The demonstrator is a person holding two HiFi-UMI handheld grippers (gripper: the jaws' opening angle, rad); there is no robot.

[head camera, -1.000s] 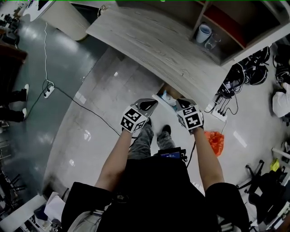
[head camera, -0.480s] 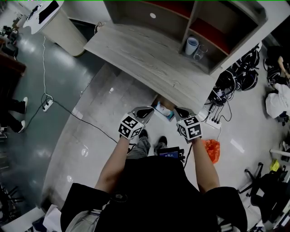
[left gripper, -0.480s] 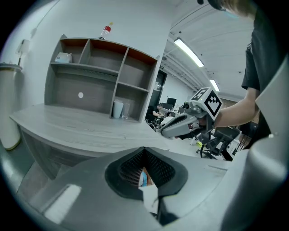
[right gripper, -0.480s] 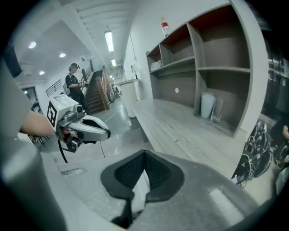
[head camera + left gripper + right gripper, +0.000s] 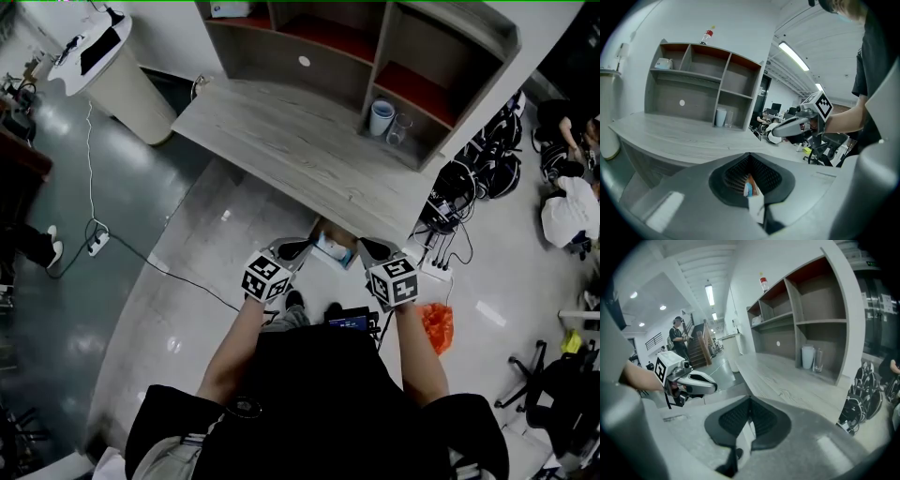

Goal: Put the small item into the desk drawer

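The desk drawer [image 5: 325, 230] stands open under the front edge of the grey wooden desk [image 5: 281, 141], with a blue and white packet [image 5: 335, 249] lying in it. My left gripper [image 5: 304, 247] hovers at the drawer's left, shut; in the left gripper view [image 5: 750, 158] the pads meet, and a blue and orange scrap shows in the slit below them. My right gripper [image 5: 365, 247] is at the drawer's right, also shut, with nothing between its pads [image 5: 750, 403]. Each gripper appears in the other's view: the right [image 5: 776, 132], the left [image 5: 714, 386].
A shelf unit sits on the desk's back, holding a white cup [image 5: 381, 117] and a glass [image 5: 400, 129]. On the floor lie an orange bag [image 5: 437, 325], a power strip [image 5: 437, 267] and a cable [image 5: 141, 202]. A beige bin [image 5: 117, 80] stands at the far left.
Both grippers have lifted from over the drawer to about the desk edge's height, the right more than the left. Both jaws stay shut. My head has tilted up, showing more of the shelves.
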